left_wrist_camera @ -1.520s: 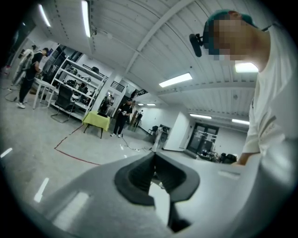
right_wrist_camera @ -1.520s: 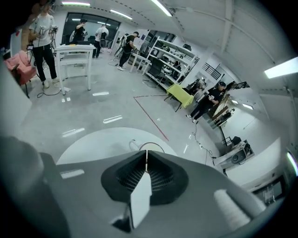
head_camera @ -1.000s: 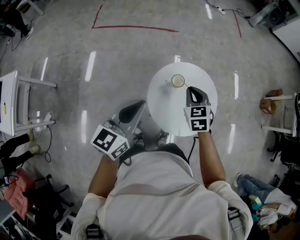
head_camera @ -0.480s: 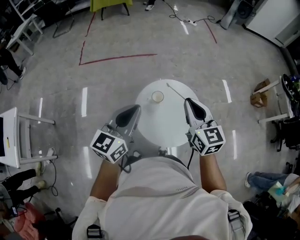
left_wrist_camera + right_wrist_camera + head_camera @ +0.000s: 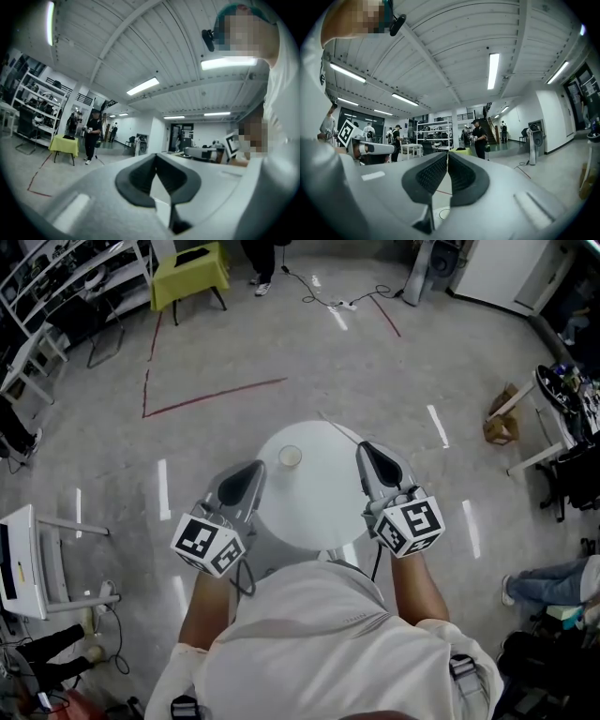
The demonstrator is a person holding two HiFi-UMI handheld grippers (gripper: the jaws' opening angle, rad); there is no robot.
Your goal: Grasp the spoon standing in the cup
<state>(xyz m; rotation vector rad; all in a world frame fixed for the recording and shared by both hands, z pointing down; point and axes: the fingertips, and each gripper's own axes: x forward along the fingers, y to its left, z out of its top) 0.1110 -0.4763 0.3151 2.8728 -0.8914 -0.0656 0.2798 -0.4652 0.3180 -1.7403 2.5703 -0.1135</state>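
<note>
A small white cup (image 5: pixel 290 456) stands on the far left part of the round white table (image 5: pixel 319 512). The thin spoon (image 5: pixel 337 427) is out of the cup; it sticks up and to the left from the tip of my right gripper (image 5: pixel 363 447), which is shut on it to the right of the cup. In the right gripper view the right gripper (image 5: pixel 447 157) has its pads pressed together, the spoon does not show, and the cup's rim (image 5: pixel 440 214) lies low between the jaws. My left gripper (image 5: pixel 251 469) hovers at the table's left edge, shut and empty (image 5: pixel 156 158).
A yellow-green table (image 5: pixel 190 273) stands far back on the left, and red tape (image 5: pixel 216 395) marks the floor before it. A white stand (image 5: pixel 23 549) is at the left, a cardboard box (image 5: pixel 500 427) at the right. A person in black (image 5: pixel 479 138) stands in the distance.
The spoon stood in the cup with the right gripper at it; now it is out, carried right and back. Both grippers have drawn toward the person, and the view has tipped up.
</note>
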